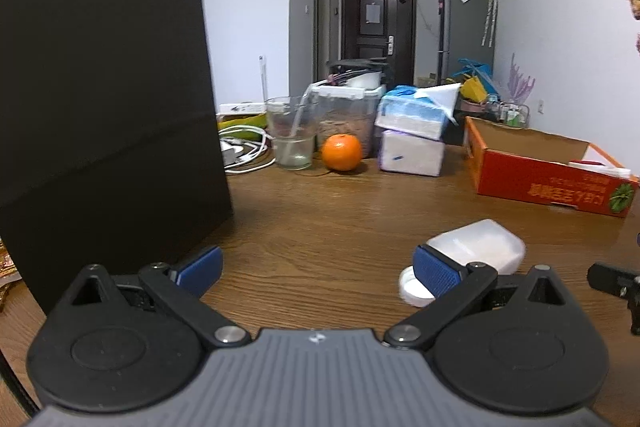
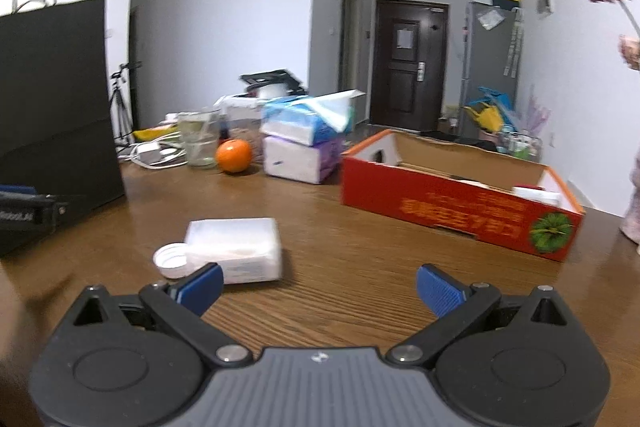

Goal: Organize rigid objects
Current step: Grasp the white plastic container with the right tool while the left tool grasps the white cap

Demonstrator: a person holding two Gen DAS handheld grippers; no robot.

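Bottom of both frames: left gripper and right gripper held low and level over the wooden table, jaws spread wide, nothing between them. White plastic bottle lies on its side mid-frame, cap end at lower left. Red cardboard box at right, open top, a white item inside. Black paper bag fills the left.

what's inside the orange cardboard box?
The orange cardboard box is open-topped. At its right end a white item with a red part pokes above the front wall. The wall hides the rest of that item and the box floor.
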